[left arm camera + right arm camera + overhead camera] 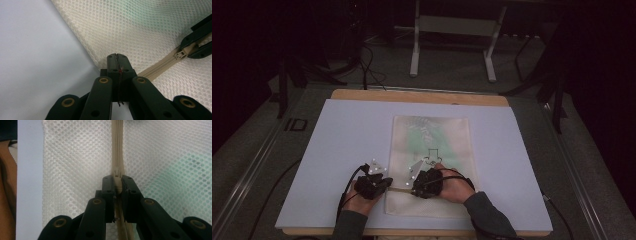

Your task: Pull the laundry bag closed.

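A cream mesh bag [447, 150] lies flat on the pale board, with something green [424, 135] showing through it. A beige zipper [117, 145] runs across the bag's near end. My left gripper [117, 56] is shut on the bag's edge [100, 62], where the zipper [157, 68] ends. My right gripper [117, 180] is shut on the zipper pull [116, 172]. In the left gripper view, the right gripper [186, 50] holds that pull [181, 53] at the upper right. From above, the left gripper [388, 184] and right gripper [411, 186] face each other at the bag's near left corner.
The pale board [347, 150] covers a wooden table [422, 96], with bare board on both sides of the bag. A white metal frame [414, 50] stands on the floor behind the table. Cables [367, 65] trail at the back left. The surroundings are dark.
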